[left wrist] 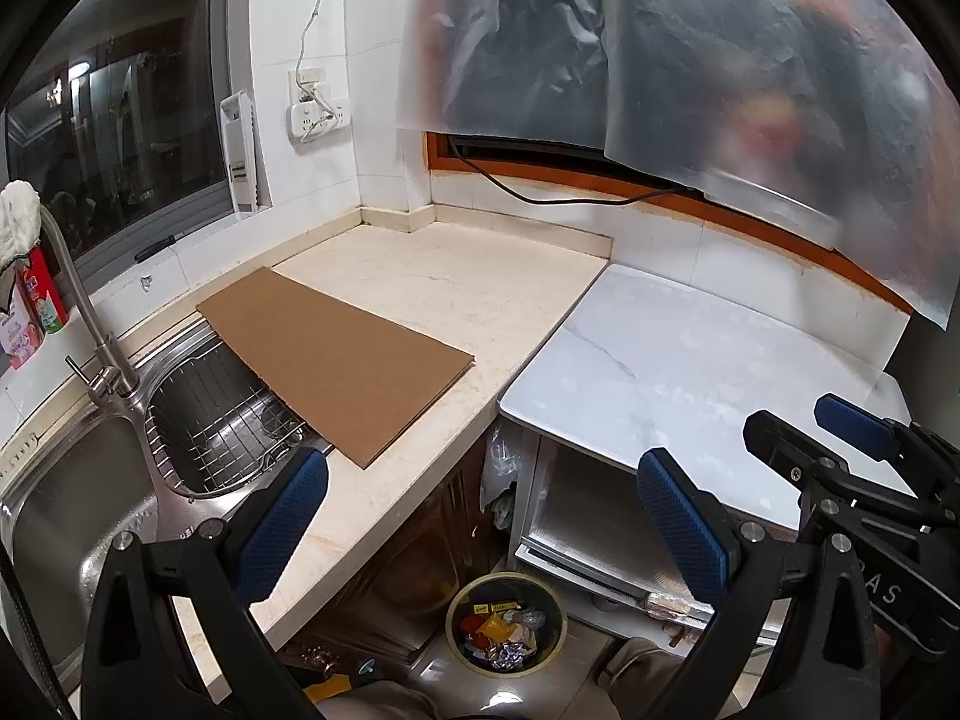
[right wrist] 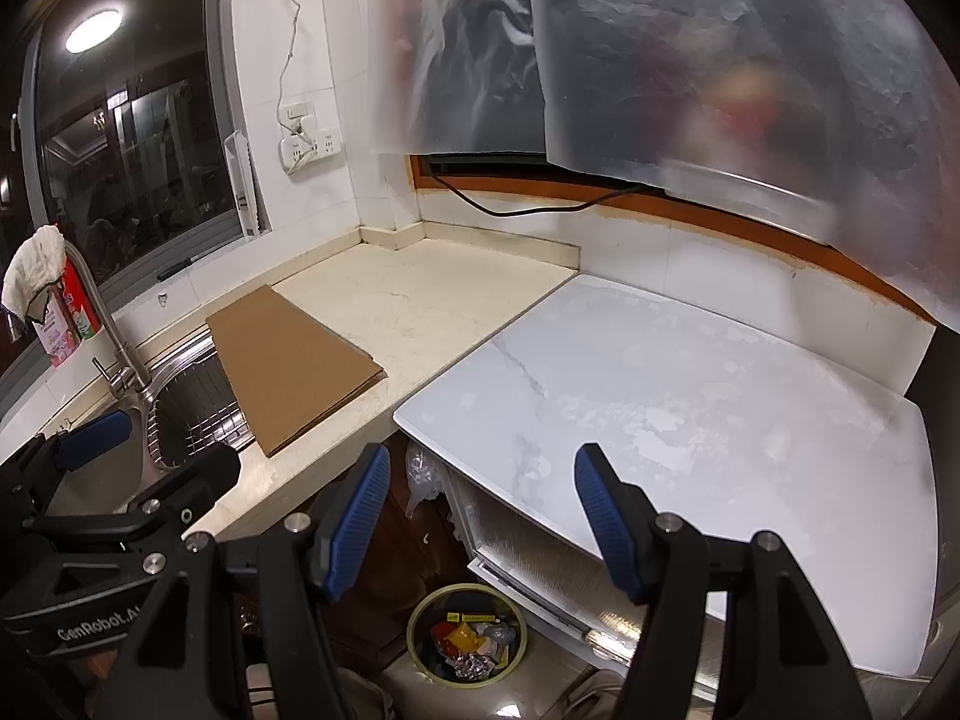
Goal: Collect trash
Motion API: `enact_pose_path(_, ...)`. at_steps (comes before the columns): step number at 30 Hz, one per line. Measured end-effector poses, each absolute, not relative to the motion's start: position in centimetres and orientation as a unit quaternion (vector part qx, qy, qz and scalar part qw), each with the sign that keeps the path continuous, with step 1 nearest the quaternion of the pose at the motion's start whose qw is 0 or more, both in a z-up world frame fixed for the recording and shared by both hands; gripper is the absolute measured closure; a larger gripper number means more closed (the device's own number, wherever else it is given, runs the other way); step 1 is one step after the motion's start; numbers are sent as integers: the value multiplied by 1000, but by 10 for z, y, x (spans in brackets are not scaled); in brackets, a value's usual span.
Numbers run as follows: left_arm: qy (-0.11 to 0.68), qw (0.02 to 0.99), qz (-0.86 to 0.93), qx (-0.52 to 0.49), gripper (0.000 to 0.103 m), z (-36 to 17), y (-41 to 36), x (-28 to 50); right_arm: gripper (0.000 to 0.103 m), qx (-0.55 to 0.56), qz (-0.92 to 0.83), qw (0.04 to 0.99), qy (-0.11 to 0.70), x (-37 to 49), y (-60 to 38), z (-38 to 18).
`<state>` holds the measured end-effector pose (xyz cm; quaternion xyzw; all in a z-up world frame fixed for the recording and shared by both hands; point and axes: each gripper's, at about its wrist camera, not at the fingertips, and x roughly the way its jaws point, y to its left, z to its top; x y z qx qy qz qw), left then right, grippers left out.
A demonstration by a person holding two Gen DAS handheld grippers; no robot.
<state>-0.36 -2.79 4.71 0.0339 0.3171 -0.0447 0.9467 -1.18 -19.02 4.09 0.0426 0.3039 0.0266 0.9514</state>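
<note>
A round trash bin [left wrist: 507, 624] stands on the floor below the counter, holding several coloured wrappers and foil scraps; it also shows in the right wrist view [right wrist: 467, 636]. My left gripper [left wrist: 480, 516] is open and empty, held above the counter's front edge over the bin. My right gripper [right wrist: 480, 516] is open and empty, above the white tabletop's front corner. The right gripper [left wrist: 840, 426] also shows at the right of the left wrist view, and the left gripper [right wrist: 150, 444] shows at the left of the right wrist view.
A brown cardboard sheet [left wrist: 336, 360] lies on the beige counter [left wrist: 456, 288], overhanging the steel sink [left wrist: 90, 480] and its wire rack [left wrist: 228, 426]. A white marble-look tabletop [left wrist: 690, 372] adjoins on the right. A tap [left wrist: 84, 312] stands by the window. Plastic sheeting [left wrist: 660, 60] hangs behind.
</note>
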Motion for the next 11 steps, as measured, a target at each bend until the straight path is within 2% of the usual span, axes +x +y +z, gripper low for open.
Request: enact_pose_path(11, 326, 943, -47, 38, 1, 43, -26, -2, 38, 48, 28, 948, 313, -11, -192, 33)
